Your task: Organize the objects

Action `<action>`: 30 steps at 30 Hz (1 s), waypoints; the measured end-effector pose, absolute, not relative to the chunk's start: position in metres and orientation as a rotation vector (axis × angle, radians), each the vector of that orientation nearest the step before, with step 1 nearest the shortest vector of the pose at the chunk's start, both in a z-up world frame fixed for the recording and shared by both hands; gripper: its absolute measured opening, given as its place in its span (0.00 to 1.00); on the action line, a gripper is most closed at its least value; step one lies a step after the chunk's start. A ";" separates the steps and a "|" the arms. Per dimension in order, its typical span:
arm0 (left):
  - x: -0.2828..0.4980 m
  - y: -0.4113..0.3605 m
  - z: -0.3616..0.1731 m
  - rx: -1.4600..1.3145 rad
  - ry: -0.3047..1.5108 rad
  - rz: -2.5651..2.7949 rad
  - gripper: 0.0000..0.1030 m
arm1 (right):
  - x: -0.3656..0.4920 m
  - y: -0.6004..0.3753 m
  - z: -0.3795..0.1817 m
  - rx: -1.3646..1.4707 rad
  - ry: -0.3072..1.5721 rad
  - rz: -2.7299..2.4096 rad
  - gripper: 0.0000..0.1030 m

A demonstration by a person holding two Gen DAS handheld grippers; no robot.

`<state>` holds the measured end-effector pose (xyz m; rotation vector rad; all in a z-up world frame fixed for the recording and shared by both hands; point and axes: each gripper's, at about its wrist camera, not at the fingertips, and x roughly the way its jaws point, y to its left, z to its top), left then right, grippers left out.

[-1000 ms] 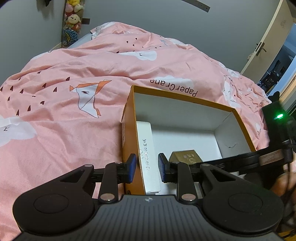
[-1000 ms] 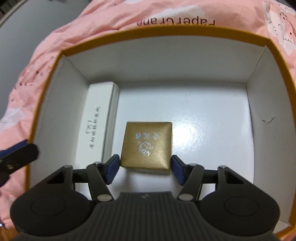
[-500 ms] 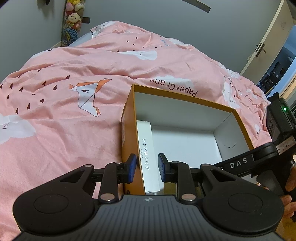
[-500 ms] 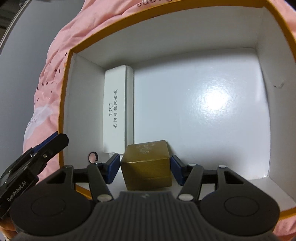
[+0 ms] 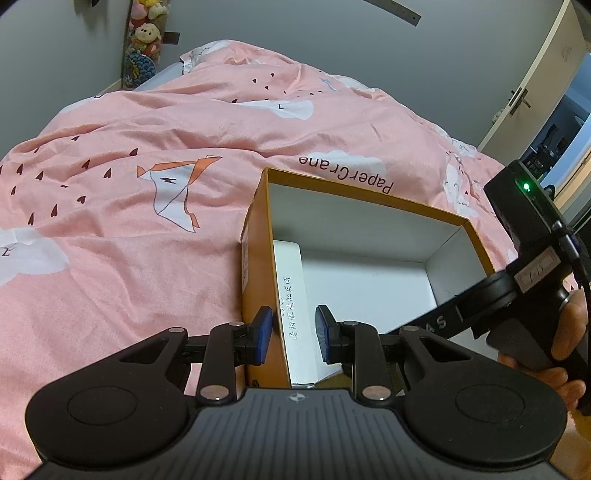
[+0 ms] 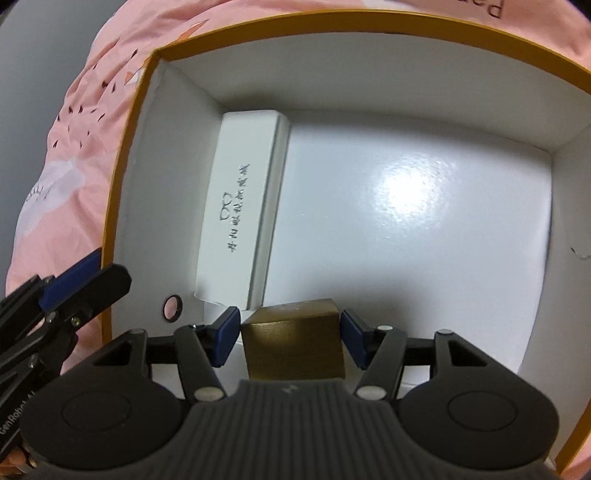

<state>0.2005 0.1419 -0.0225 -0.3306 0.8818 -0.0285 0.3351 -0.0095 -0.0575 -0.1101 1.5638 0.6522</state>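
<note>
An orange box [image 6: 122,206] with a white inside lies open on the bed. A long white box [image 6: 240,214] lies along its left wall. Near the front wall stands a small gold box [image 6: 291,343], next to the white box's near end. My right gripper [image 6: 290,326] points steeply down with its jaws opening. The gold box is between its pads, with a thin gap on each side. My left gripper [image 5: 293,328] straddles the orange box's left wall [image 5: 258,258]. Its narrow jaws have one pad outside and the other inside, clear of the wall, above the white box [image 5: 291,288].
The pink patterned duvet [image 5: 147,258] covers the bed all around the box. Plush toys [image 5: 147,33] hang at the far wall and a door [image 5: 535,74] stands at the right. A hand [image 5: 569,332] holds the right gripper's handle. The wall has a small round hole [image 6: 173,308].
My right gripper tilted further down and brought the gold box back toward the near left of the orange box, beside the white box's end. Its pads have parted from it. The left gripper stayed put.
</note>
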 end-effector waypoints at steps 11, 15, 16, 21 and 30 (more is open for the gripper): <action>0.201 0.143 -0.023 -0.339 0.884 -0.029 0.29 | 0.328 -0.011 -0.060 -0.171 1.621 0.730 0.41; 0.201 0.144 -0.023 -0.339 0.889 -0.025 0.29 | 0.327 -0.009 -0.063 -0.178 1.639 0.751 0.41; 0.201 0.145 -0.024 -0.341 0.891 -0.026 0.29 | 0.327 -0.009 -0.063 -0.184 1.637 0.756 0.41; 0.200 0.146 -0.023 -0.350 0.882 -0.034 0.29 | 0.330 -0.011 -0.053 -0.227 1.599 0.751 0.49; 0.203 0.158 -0.020 -0.422 0.848 -0.016 0.29 | 0.319 0.033 -0.055 -0.390 1.430 0.877 0.71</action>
